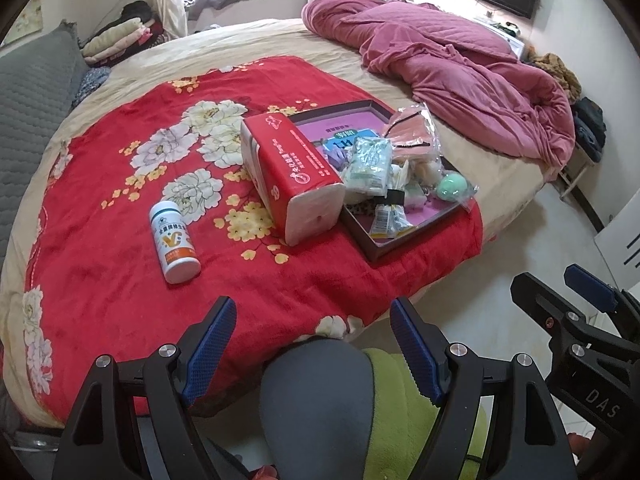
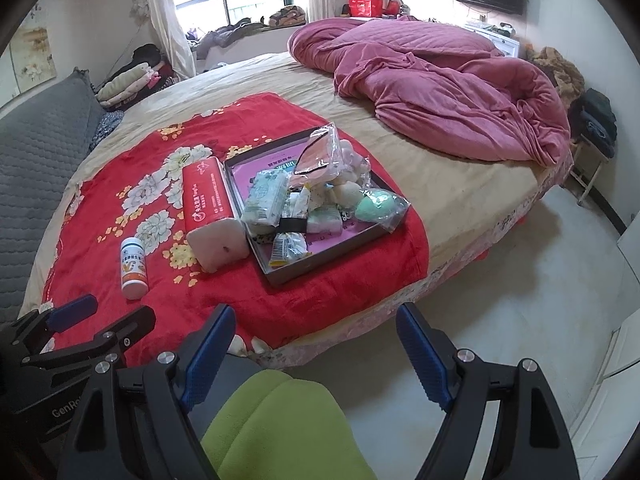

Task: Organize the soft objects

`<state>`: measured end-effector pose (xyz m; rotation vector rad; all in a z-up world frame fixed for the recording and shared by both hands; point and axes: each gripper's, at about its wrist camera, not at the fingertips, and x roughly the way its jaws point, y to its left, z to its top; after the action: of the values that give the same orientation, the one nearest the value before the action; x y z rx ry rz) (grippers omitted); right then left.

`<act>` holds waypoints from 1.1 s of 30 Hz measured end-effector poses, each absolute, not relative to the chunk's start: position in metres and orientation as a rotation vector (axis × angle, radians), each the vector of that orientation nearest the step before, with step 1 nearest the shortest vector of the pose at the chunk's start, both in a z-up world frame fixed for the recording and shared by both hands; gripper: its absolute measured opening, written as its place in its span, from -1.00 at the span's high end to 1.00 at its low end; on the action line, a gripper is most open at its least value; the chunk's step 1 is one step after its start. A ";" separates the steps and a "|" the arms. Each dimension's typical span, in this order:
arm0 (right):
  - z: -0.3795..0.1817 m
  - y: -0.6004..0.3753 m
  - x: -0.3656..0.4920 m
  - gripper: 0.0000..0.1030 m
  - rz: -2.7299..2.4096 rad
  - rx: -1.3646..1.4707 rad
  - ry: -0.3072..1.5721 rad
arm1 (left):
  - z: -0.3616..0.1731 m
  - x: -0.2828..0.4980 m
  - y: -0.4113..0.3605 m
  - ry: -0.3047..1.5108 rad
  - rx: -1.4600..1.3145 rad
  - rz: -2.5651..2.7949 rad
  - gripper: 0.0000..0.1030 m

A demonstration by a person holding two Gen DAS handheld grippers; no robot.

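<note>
A shallow dark box (image 1: pixel 372 254) (image 2: pixel 332 254) lies on the red floral blanket (image 1: pixel 120 272) (image 2: pixel 224 296) and holds several soft packets, a clear bag (image 1: pixel 420 140) (image 2: pixel 332 160) and a green sponge (image 1: pixel 451 186) (image 2: pixel 374 206). A red tissue pack (image 1: pixel 292 172) (image 2: pixel 208 204) leans on the box's left side. A white bottle (image 1: pixel 175 238) (image 2: pixel 133 267) lies left of it. My left gripper (image 1: pixel 312 322) is open and empty at the bed's near edge. My right gripper (image 2: pixel 316 328) is open and empty, right of the left one (image 2: pixel 72 312).
A crumpled pink quilt (image 1: pixel 460 80) (image 2: pixel 440 96) fills the bed's far right. A grey cushion (image 1: pixel 32 92) sits at the left. Folded clothes (image 1: pixel 116 38) lie at the far left. Pale floor (image 2: pixel 520 272) runs right of the bed. A knee in grey and green (image 1: pixel 360 400) is below.
</note>
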<state>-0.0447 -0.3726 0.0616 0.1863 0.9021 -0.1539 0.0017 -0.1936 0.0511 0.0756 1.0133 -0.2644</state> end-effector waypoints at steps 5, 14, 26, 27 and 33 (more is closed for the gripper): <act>0.062 -0.373 -0.045 -0.59 -0.152 0.195 0.901 | 0.050 0.002 -0.192 1.016 0.072 -0.258 -0.56; 0.063 -0.374 -0.044 -0.59 -0.148 0.206 0.900 | 0.049 0.002 -0.192 1.021 0.071 -0.253 -0.56; 0.062 -0.374 -0.044 -0.59 -0.148 0.209 0.894 | 0.045 0.000 -0.193 1.031 0.080 -0.249 -0.56; 0.062 -0.374 -0.045 -0.59 -0.150 0.208 0.894 | 0.045 0.000 -0.193 1.033 0.080 -0.249 -0.56; 0.061 -0.374 -0.045 -0.59 -0.157 0.207 0.902 | 0.045 0.000 -0.193 1.030 0.085 -0.247 -0.56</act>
<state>-0.0455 -0.3740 0.0612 0.2075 0.9024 -0.1569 -0.0004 -0.1930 0.0451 0.0851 1.0299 -0.2469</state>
